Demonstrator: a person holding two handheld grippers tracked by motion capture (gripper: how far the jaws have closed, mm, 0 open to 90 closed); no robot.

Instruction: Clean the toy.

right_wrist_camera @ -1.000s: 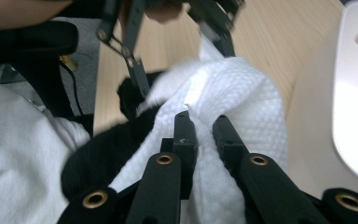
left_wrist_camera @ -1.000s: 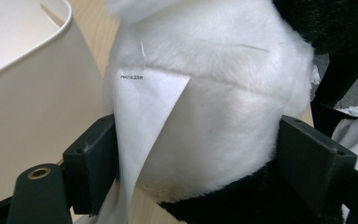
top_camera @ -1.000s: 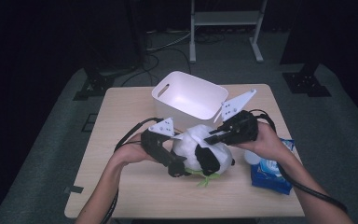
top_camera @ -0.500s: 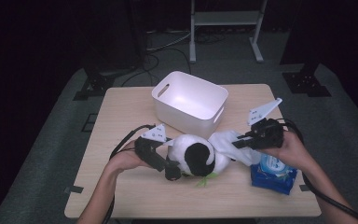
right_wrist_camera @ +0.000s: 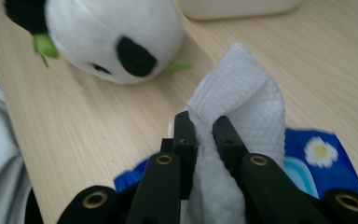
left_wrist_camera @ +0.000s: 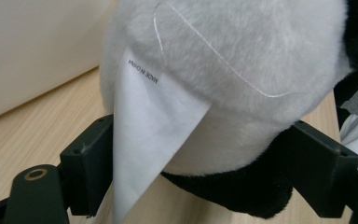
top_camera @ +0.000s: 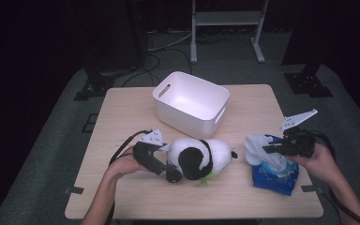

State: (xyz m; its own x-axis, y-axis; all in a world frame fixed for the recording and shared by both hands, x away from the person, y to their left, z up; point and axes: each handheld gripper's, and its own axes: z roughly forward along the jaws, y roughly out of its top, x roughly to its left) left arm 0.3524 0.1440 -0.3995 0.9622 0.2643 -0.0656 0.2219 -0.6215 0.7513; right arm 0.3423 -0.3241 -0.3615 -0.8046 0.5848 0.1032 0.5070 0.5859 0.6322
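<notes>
High view: left gripper (top_camera: 168,168) clamps the plush panda (top_camera: 201,157) steady; right gripper (top_camera: 268,148), jaws pinching the wipe (top_camera: 258,144), should pull gently above the blue pack (top_camera: 274,176).

High view: overhead, facing forward and down over the whole worktop (top_camera: 122,112). Both gripper views sit close and low along their jaws; all three share the plush panda (top_camera: 199,157) (left_wrist_camera: 242,70) (right_wrist_camera: 116,42).
</notes>
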